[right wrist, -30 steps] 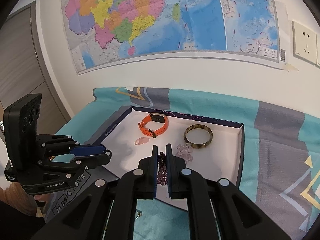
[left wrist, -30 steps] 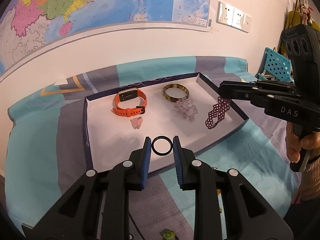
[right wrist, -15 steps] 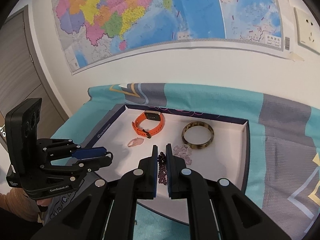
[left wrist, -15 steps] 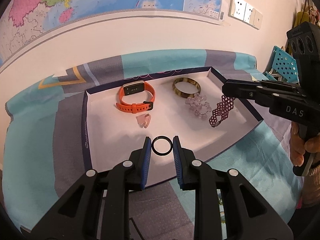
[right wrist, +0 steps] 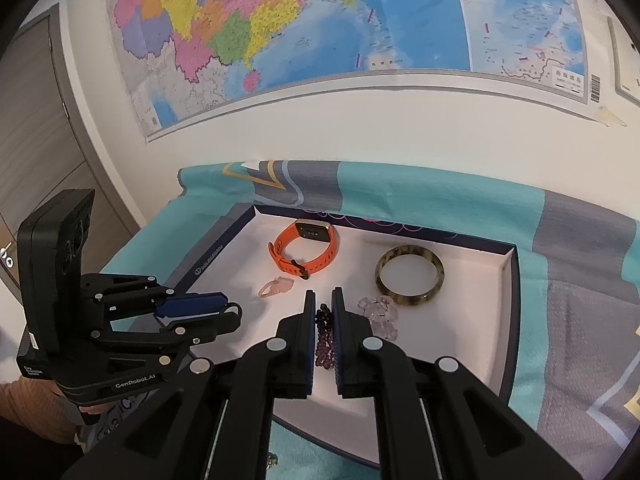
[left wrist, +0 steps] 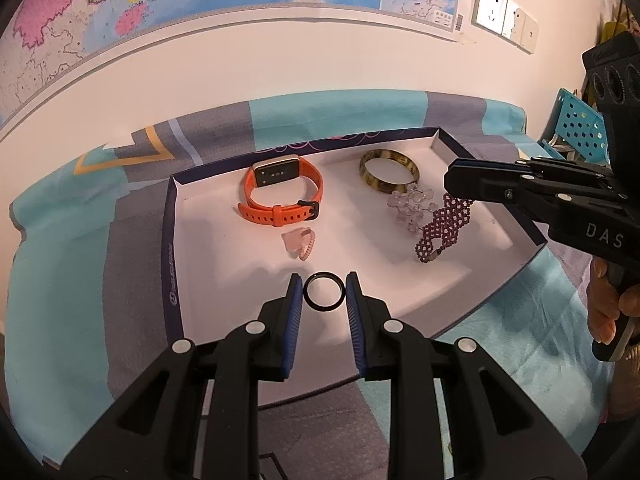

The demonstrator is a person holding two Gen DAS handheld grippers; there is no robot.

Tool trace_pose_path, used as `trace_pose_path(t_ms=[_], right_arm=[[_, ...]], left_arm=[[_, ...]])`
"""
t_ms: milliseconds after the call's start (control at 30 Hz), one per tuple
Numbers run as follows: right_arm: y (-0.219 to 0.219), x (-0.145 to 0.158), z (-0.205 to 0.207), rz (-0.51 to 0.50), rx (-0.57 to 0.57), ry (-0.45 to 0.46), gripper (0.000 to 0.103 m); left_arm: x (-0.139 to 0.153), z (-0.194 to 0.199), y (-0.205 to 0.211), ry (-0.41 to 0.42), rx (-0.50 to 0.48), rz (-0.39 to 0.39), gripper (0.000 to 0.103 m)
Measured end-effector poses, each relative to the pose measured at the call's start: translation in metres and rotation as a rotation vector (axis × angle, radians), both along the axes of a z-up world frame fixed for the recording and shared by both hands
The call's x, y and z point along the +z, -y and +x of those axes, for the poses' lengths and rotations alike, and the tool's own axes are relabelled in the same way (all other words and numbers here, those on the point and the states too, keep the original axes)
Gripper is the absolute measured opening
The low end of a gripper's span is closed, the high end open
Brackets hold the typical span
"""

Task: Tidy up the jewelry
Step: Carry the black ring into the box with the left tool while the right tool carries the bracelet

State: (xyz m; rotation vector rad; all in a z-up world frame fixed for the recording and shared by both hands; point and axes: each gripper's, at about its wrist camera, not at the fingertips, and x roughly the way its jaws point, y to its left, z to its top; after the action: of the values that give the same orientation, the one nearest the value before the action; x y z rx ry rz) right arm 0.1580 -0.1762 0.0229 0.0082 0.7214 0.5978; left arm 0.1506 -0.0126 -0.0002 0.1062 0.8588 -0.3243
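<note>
My left gripper (left wrist: 323, 292) is shut on a black ring (left wrist: 323, 291) and holds it above the near part of the white tray (left wrist: 224, 280). My right gripper (right wrist: 322, 310) is shut on a dark purple beaded bracelet (right wrist: 324, 340), which hangs from its tips over the tray's right side (left wrist: 442, 228). In the tray lie an orange watch (left wrist: 280, 196), a mottled bangle (left wrist: 389, 171), a clear crystal bracelet (left wrist: 412, 208) and a small pink piece (left wrist: 299, 243).
The tray's dark rim (right wrist: 514, 312) stands on a teal and grey cloth (left wrist: 64, 280) against a white wall with a map (right wrist: 320, 32). A blue perforated basket (left wrist: 576, 128) is at the far right. A small item (right wrist: 272, 458) lies on the cloth near the front edge.
Both grippers have moved in over the tray. The purple bracelet hangs a little closer to the crystal bracelet. The ring stays held between the left fingers.
</note>
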Motion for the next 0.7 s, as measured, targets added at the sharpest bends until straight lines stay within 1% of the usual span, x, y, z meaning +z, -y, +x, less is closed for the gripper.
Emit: trace_pose_path(t_ms=[200, 700], right_arm=[[-0.001, -0.004, 0.005, -0.008, -0.002, -0.003, 0.006], [0.014, -0.024, 0.012, -0.063, -0.045, -0.043, 0.007]], left_arm=[[-0.001, 0.008, -0.001, -0.003, 0.011, 0.006, 0.022], [-0.018, 0.020, 0.002, -0.046, 0.009, 0.029, 0.022]])
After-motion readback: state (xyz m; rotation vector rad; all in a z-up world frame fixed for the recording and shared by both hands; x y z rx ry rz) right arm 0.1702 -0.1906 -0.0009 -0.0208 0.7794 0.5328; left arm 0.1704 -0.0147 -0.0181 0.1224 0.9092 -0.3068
